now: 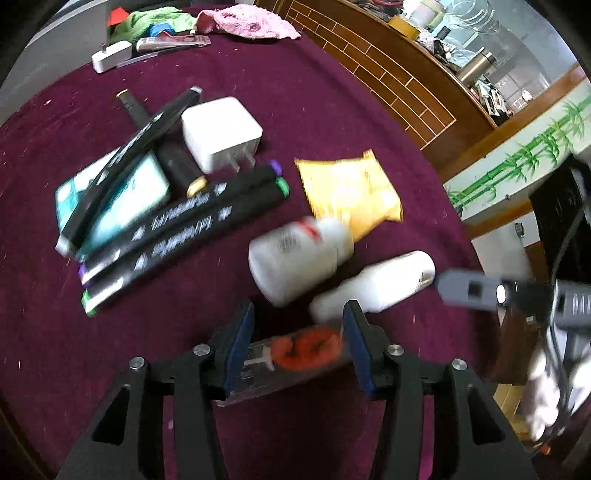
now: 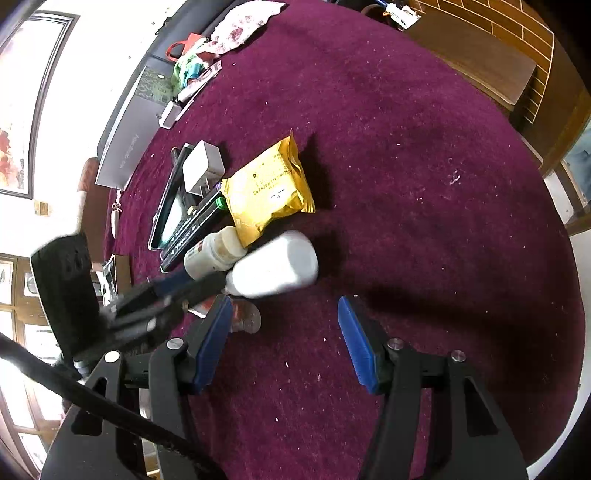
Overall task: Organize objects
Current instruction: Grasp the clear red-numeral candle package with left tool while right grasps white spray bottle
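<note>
A clear package with an orange-red item (image 1: 303, 347) lies on the maroon cloth (image 1: 332, 92) between the blue pads of my left gripper (image 1: 299, 306). The jaws stand apart, and no firm press on the package shows. Just beyond it lie two white bottles, one with a red label (image 1: 295, 258) and a plain one (image 1: 376, 284). A yellow packet (image 1: 351, 192) sits behind them. In the right wrist view my right gripper (image 2: 284, 301) is open over bare cloth, with the plain bottle (image 2: 277, 266) just ahead and the left gripper (image 2: 184, 291) blurred at its left.
Two black markers (image 1: 184, 229), a white charger (image 1: 221, 129), a teal box (image 1: 110, 199) and a dark pen are grouped at the left. Pink (image 1: 247, 22) and green (image 1: 155, 20) cloths and a small white device (image 1: 110, 55) lie at the far edge. A grey case (image 2: 125, 155) borders the table.
</note>
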